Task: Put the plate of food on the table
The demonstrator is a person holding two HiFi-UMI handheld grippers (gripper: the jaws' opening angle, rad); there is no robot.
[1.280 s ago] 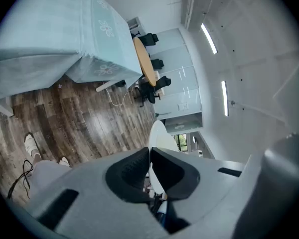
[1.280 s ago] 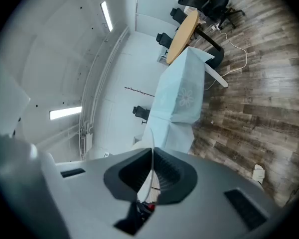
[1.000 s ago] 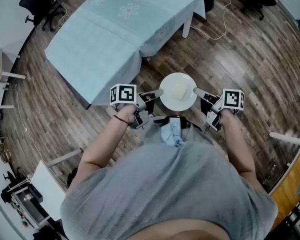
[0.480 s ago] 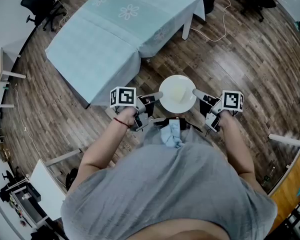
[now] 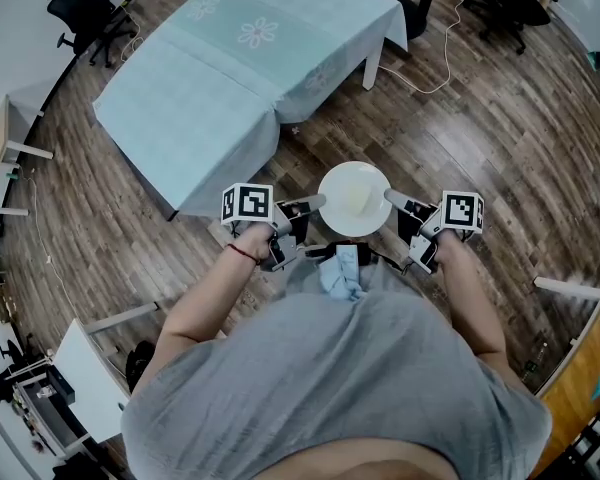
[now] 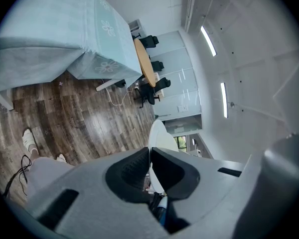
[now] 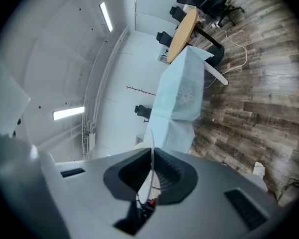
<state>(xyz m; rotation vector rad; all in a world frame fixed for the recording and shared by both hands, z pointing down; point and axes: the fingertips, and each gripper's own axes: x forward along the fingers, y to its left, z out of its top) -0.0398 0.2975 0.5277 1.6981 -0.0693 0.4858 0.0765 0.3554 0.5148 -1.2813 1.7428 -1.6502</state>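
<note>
A round white plate point(image 5: 355, 199) with pale food on it hangs in front of my chest, over the wooden floor. My left gripper point(image 5: 317, 202) is shut on the plate's left rim, and my right gripper point(image 5: 391, 198) is shut on its right rim. In the left gripper view the thin white plate point(image 6: 158, 136) sticks up edge-on between the dark pads point(image 6: 131, 169). The right gripper view shows the plate's rim point(image 7: 150, 169) pinched the same way. The table point(image 5: 235, 73), draped in a light blue cloth with flower prints, stands ahead and to the left, apart from the plate.
A white cable point(image 5: 435, 48) trails over the floor beyond the table's right corner. Black office chairs point(image 5: 85, 13) stand at the far left, and a wooden round table point(image 7: 182, 30) lies behind. White furniture legs point(image 5: 575, 286) sit at the right.
The plate and both grippers have shifted slightly up in the view, a little nearer the table. Both grips stay as they were.
</note>
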